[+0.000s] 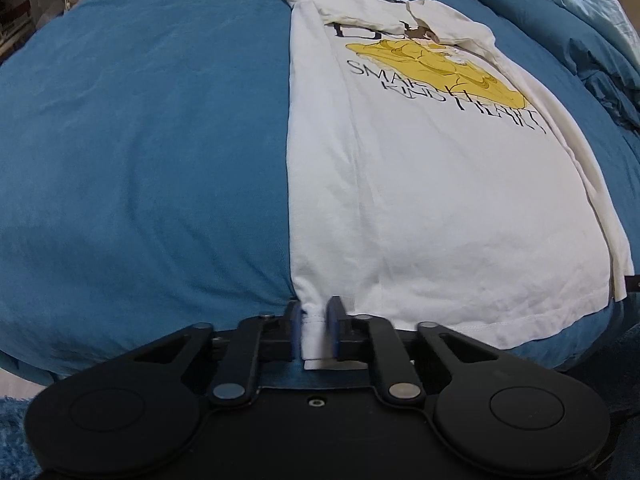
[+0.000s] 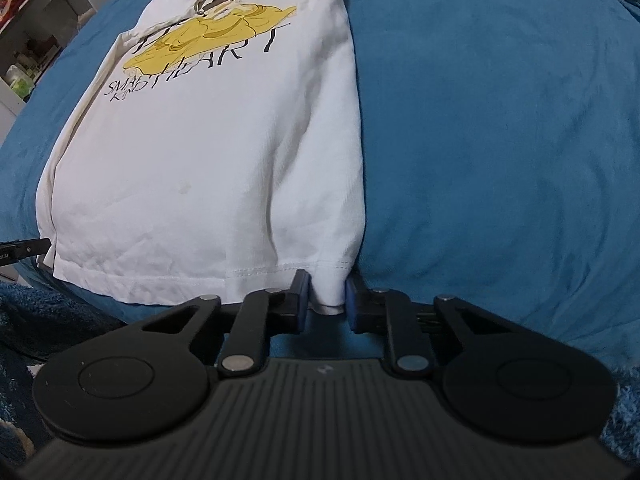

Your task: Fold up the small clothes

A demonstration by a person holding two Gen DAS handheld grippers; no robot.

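A white T-shirt (image 1: 420, 200) with a yellow print and black lettering lies flat on a blue bedcover (image 1: 140, 140), both sleeves and sides folded in. My left gripper (image 1: 317, 312) is at the shirt's near left hem corner, with the hem cloth between its blue pads. The shirt also shows in the right wrist view (image 2: 208, 160). My right gripper (image 2: 328, 286) is at the near right hem corner, with the cloth between its blue pads. Neither corner is lifted off the bed.
The blue bedcover (image 2: 500, 140) spreads wide on both sides of the shirt. A blue pillow and light blue bedding (image 1: 580, 12) lie at the far right. Shelves with small items (image 2: 28, 40) stand to the far left. A fluffy blue rug (image 2: 624, 420) lies below the bed edge.
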